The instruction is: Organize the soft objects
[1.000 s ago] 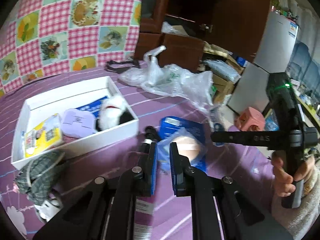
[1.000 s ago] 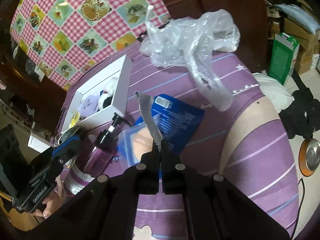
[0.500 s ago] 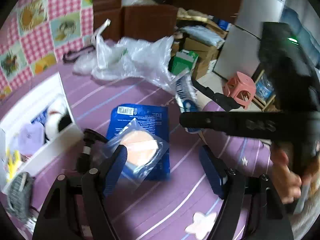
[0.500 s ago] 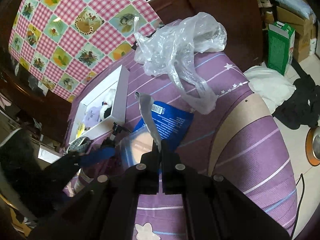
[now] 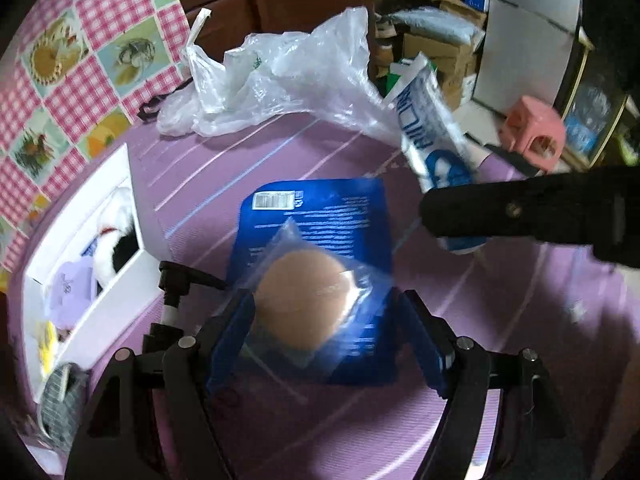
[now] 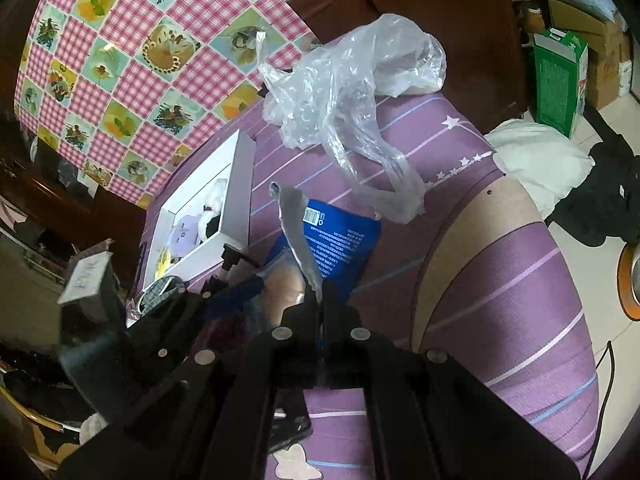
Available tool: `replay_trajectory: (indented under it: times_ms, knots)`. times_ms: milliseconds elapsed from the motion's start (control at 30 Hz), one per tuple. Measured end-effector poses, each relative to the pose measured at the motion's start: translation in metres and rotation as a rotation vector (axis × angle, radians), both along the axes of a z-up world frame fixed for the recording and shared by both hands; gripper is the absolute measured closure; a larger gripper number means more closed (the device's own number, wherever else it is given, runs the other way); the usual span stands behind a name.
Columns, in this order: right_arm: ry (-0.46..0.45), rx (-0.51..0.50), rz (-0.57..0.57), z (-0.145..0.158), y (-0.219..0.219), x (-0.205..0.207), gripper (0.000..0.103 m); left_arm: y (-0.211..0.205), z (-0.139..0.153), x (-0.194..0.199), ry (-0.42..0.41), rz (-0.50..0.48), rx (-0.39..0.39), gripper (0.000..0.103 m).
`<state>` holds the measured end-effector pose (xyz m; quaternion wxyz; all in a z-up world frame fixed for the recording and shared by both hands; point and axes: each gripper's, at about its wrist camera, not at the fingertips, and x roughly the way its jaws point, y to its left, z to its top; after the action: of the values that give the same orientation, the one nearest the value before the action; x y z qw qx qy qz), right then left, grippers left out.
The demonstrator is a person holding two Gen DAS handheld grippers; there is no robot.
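Two grippers: left gripper [image 5: 326, 334], jaws apart, straddles the bagged sponge [image 5: 306, 304] atop the blue packet [image 5: 320, 220] on the bed; right gripper [image 6: 322, 300] clamps a wrapper [image 6: 298, 240]; next, closing.

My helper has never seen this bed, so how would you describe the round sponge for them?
On the purple striped bedspread, find the white box near the checked wall. Beside it lies a flat blue packet. The sponge rests on that packet: a tan disc sealed in a clear bag, the only round item outside the box.
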<state>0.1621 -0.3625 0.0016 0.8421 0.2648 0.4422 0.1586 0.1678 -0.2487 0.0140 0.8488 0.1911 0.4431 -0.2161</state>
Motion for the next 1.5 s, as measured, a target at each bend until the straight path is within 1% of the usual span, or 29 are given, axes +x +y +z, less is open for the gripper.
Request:
replay_trajectory:
  times_ms: [67,100,167,233,267,333,467,533,667,700,733,833,867,967,1067,1233,1400,1500]
  knots:
    - [0.001,0.003,0.002,0.0,0.0,0.0,0.1,0.006,0.001,0.002,0.031,0.003,-0.045,0.033]
    - [0.0,0.001,0.001,0.0,0.0,0.0,0.1,0.011,0.001,0.005,0.064,0.013,-0.088,0.037]
    - [-0.001,0.0,0.003,-0.001,0.001,0.0,0.1,0.019,0.003,0.013,0.09,0.034,-0.149,0.04]
    - [0.0,0.002,0.007,-0.002,0.001,0.001,0.1,0.03,0.007,0.021,0.125,0.058,-0.218,0.051]
    - [0.002,0.003,0.008,-0.003,0.001,0.001,0.1,0.037,0.008,0.025,0.145,0.071,-0.255,0.054]
    - [0.005,0.004,0.008,-0.004,0.001,0.001,0.1,0.046,0.008,0.032,0.176,0.076,-0.307,0.057]
    - [0.01,0.002,0.006,-0.004,0.001,0.001,0.1,0.054,0.007,0.037,0.189,0.079,-0.341,0.062]
    - [0.01,-0.001,0.006,-0.004,0.002,0.001,0.1,0.057,0.007,0.037,0.187,0.092,-0.342,0.072]
    - [0.013,-0.007,0.008,-0.003,0.003,0.002,0.1,0.065,0.008,0.032,0.18,0.096,-0.366,0.084]
    - [0.012,-0.007,0.008,-0.003,0.004,0.002,0.1,0.068,0.009,0.032,0.18,0.097,-0.384,0.094]
    - [0.012,-0.007,0.009,-0.004,0.003,0.002,0.1,0.071,0.012,0.031,0.173,0.098,-0.403,0.097]
    - [0.012,-0.009,0.01,-0.004,0.004,0.002,0.1,0.067,0.017,0.023,0.116,0.114,-0.359,0.098]
    - [0.01,-0.01,0.011,-0.003,0.005,0.002,0.1,0.065,0.017,0.022,0.112,0.113,-0.355,0.098]
    - [0.0,-0.012,0.021,-0.001,0.009,0.001,0.1,0.06,0.019,0.011,0.085,0.095,-0.348,0.098]
    - [-0.014,-0.013,0.044,0.002,0.016,-0.001,0.1,0.054,0.02,0.003,0.038,0.093,-0.303,0.098]
    - [-0.025,-0.01,0.073,0.004,0.024,-0.001,0.1,0.047,0.027,-0.009,-0.026,0.068,-0.264,0.098]
    - [-0.036,-0.027,0.07,0.007,0.026,-0.004,0.1,0.049,0.037,-0.016,-0.045,0.049,-0.284,0.098]
    - [-0.04,-0.031,0.075,0.008,0.029,-0.005,0.1,0.053,0.043,-0.016,-0.044,0.046,-0.321,0.098]
